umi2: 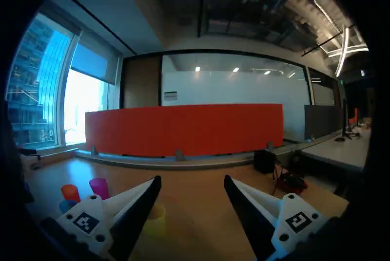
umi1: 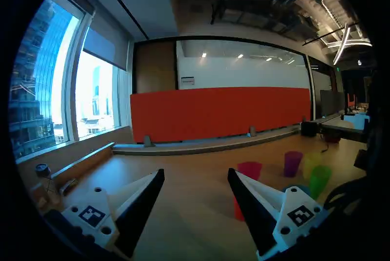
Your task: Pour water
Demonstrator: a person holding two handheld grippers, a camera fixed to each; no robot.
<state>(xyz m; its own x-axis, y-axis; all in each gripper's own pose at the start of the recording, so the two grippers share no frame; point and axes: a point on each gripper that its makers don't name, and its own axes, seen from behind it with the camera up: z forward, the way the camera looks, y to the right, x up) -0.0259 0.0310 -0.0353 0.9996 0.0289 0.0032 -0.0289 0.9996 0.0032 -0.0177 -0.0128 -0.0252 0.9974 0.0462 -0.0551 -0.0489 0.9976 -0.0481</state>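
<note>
In the left gripper view my left gripper point(umi1: 196, 176) is open above the wooden desk point(umi1: 195, 207), nothing between its fingers. To its right stand a red cup point(umi1: 249, 171), partly behind the right finger, a purple cup point(umi1: 292, 162), a yellow cup point(umi1: 312, 162), a green cup point(umi1: 320, 179) and a blue cup point(umi1: 295, 189) just behind the finger. In the right gripper view my right gripper point(umi2: 192, 183) is open and empty over the desk point(umi2: 204, 212). Left of it stand an orange cup point(umi2: 70, 193), a purple cup point(umi2: 99, 187), a blue cup point(umi2: 66, 206) and a yellow cup point(umi2: 156, 219) behind the left finger.
An orange partition point(umi1: 219, 112) runs along the desk's far edge. Windows point(umi1: 53, 95) line the left side. A black box point(umi2: 264, 161) and a red object with cables point(umi2: 292, 181) sit at the desk's right. Another desk point(umi2: 336, 151) lies beyond.
</note>
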